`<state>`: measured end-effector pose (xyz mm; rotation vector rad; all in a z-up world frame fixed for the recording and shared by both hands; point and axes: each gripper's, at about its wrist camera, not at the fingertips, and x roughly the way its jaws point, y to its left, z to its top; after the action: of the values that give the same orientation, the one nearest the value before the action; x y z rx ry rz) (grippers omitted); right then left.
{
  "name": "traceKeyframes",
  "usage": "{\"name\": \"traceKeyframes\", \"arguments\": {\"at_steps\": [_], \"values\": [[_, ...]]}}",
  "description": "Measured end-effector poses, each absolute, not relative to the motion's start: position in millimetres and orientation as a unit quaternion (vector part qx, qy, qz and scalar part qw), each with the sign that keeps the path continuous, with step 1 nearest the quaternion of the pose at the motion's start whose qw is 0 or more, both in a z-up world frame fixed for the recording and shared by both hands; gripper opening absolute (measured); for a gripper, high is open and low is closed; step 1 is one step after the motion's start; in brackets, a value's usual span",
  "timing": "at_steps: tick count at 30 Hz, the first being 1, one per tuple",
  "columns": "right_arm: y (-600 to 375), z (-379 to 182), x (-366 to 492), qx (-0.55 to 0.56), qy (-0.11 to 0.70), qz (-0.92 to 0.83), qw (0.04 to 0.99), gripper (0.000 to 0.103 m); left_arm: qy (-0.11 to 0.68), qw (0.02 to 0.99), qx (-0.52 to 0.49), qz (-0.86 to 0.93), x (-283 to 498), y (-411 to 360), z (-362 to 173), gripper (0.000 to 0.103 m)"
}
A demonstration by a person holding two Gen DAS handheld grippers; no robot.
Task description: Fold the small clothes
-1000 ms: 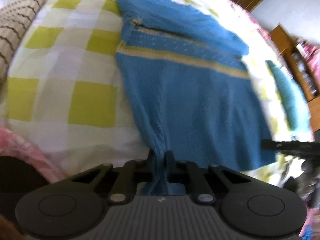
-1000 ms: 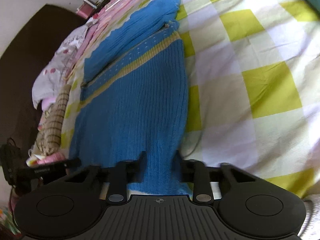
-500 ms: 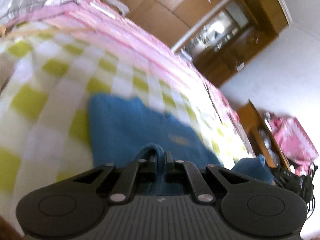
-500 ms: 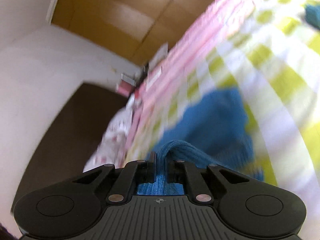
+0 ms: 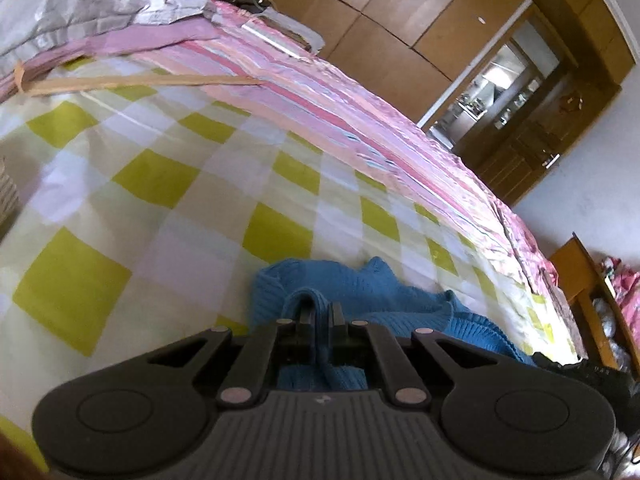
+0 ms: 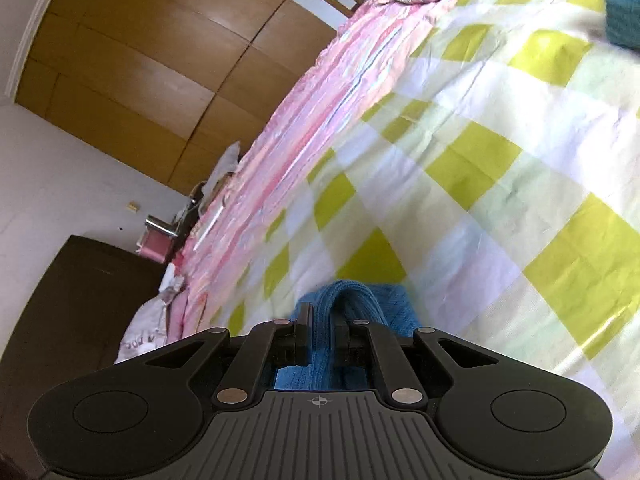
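Observation:
A blue knitted sweater (image 5: 372, 292) lies bunched on the yellow-and-white checked bed cover (image 5: 160, 216), just ahead of my left gripper (image 5: 320, 312). The left gripper is shut on a fold of the sweater's edge. In the right wrist view the same sweater (image 6: 360, 300) loops over my right gripper (image 6: 322, 320), which is shut on another fold of it. Most of the sweater is hidden below both grippers.
A pink striped quilt (image 5: 340, 112) runs along the far side of the bed, with a grey pillow (image 5: 92, 4) at its left end. Wooden wardrobes (image 6: 132, 68) stand behind. A teal folded cloth (image 6: 624, 16) lies at the far right. A wooden shelf (image 5: 592, 300) stands beside the bed.
Both grippers have carried the sweater's near edge forward over its body, tilting up. The flat spread sweater is no longer visible; only a bunched part shows.

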<state>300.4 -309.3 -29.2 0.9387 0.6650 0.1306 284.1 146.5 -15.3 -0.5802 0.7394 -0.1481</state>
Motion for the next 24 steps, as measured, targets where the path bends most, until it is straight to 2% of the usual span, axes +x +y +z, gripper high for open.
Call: {"name": "traceKeyframes", "arguments": {"at_steps": [3,5,6,7,8,9,12,19,24], "values": [[-309,-28,303,0.444,0.317,0.066,0.835,0.013,0.356,0.89,-0.277,-0.06,285,145,-13,0.014],[-310,-22,300,0.441,0.314,0.067,0.838,0.015,0.347,0.897,-0.271,-0.046,282,142,-6,0.021],[-311,-17,299,0.44,0.309,0.069,0.841,0.022,0.335,0.904,-0.264,-0.037,278,140,-1,0.033],[-311,-14,297,0.435,0.302,0.07,0.845,0.029,0.32,0.912,-0.254,-0.021,273,139,4,0.049],[-312,-9,293,0.426,0.292,0.068,0.854,0.044,0.305,0.921,-0.244,-0.005,270,139,9,0.055],[-312,-5,290,0.415,0.285,0.066,0.862,0.049,0.291,0.927,-0.236,0.006,266,138,14,0.058],[-316,8,282,0.381,0.274,0.063,0.881,0.05,0.28,0.937,-0.209,0.014,256,132,23,0.058],[-304,8,269,0.29,0.301,0.05,0.907,0.05,0.299,0.951,-0.072,-0.011,231,80,17,0.059],[-294,-17,276,0.253,0.368,0.024,0.894,0.048,0.345,0.938,-0.001,-0.026,229,44,-2,0.059]]}}
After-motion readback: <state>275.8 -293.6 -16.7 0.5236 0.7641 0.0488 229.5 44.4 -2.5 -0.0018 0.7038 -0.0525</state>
